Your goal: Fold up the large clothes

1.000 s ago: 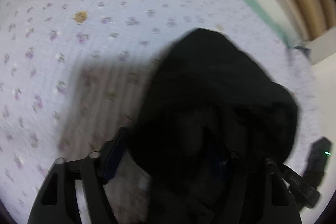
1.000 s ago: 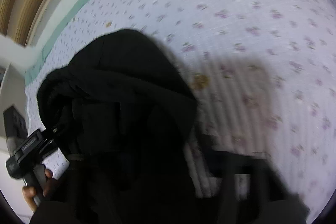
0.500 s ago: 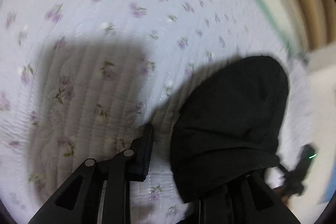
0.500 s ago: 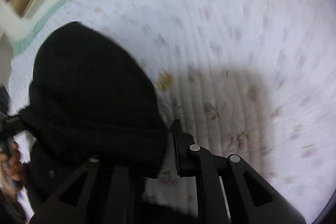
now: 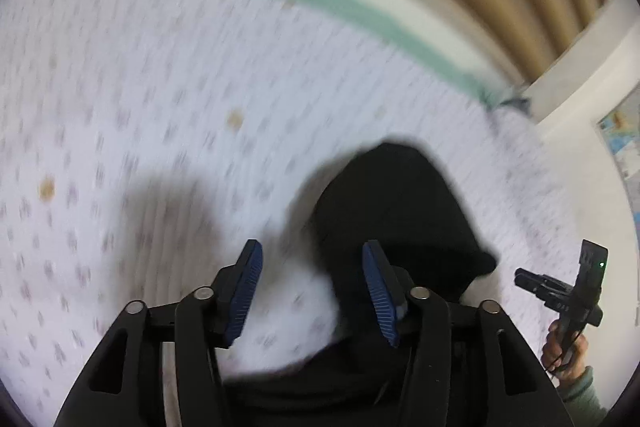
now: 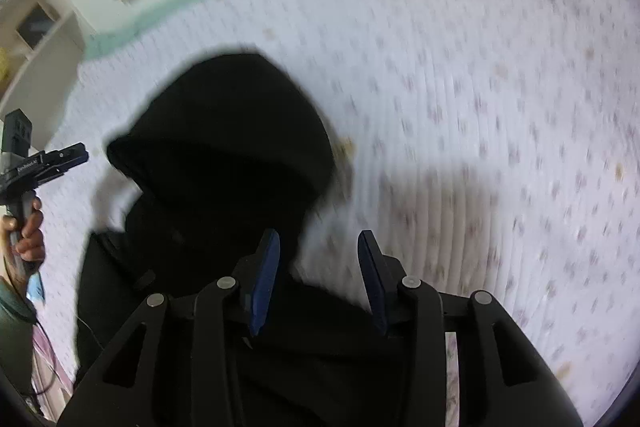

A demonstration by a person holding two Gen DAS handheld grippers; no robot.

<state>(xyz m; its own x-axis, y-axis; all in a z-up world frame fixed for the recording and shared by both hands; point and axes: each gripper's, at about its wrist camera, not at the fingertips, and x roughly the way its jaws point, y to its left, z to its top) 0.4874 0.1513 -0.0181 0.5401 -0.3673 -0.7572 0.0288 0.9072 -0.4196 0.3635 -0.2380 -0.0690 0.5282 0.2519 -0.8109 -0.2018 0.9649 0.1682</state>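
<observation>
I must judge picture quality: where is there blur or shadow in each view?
Left wrist view: the floral bedspread is smeared by motion, the left hand-held gripper stays sharp, and a shadow falls beside the black garment. Right wrist view: similar smear; the right hand-held gripper is crisp.

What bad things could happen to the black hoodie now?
Both the left gripper and the right gripper are open above the black fabric hoodie, so its rounded hood fold might spring loose. The brown stains on the white flowered quilt lie nearby and might mark the fabric.
</observation>
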